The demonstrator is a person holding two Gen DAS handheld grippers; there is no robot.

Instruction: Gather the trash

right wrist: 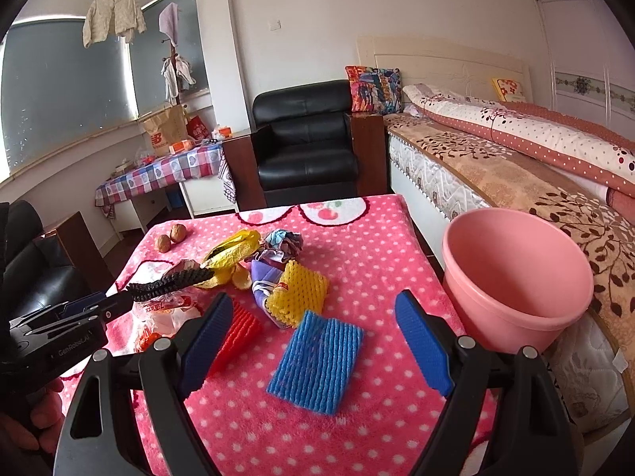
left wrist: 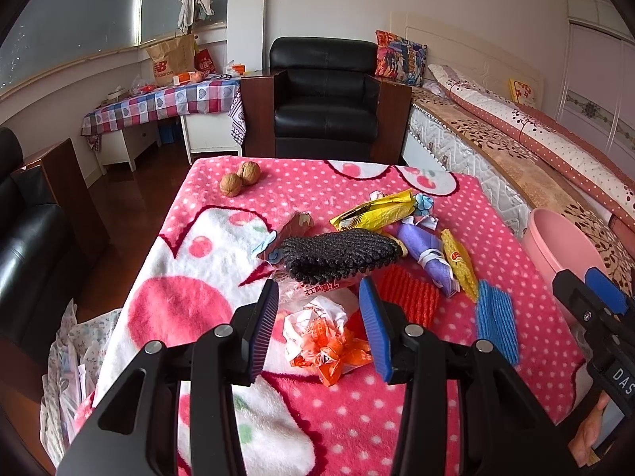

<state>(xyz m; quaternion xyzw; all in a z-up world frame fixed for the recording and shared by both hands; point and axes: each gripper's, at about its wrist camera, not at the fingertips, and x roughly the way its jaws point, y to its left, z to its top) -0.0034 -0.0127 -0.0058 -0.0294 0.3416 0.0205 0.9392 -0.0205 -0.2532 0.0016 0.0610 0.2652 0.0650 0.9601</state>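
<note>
Trash lies on the pink dotted blanket [left wrist: 397,416]: a crumpled white and orange wrapper [left wrist: 323,337], black foam net [left wrist: 341,254], red net [left wrist: 408,291], blue net [right wrist: 317,361], yellow net [right wrist: 297,291], yellow bag [left wrist: 377,210], purple wrapper [left wrist: 426,252]. My left gripper [left wrist: 319,329] is open, its fingers either side of the crumpled wrapper, just above it. My right gripper [right wrist: 317,341] is open and empty, over the blue net. A pink bucket [right wrist: 516,277] stands to the right of the table.
Two walnuts [left wrist: 240,178] lie at the far left of the blanket. A black armchair [left wrist: 325,95] stands behind the table, a bed [right wrist: 516,166] along the right, a checked side table [left wrist: 166,103] at the back left, a black sofa [left wrist: 24,238] left.
</note>
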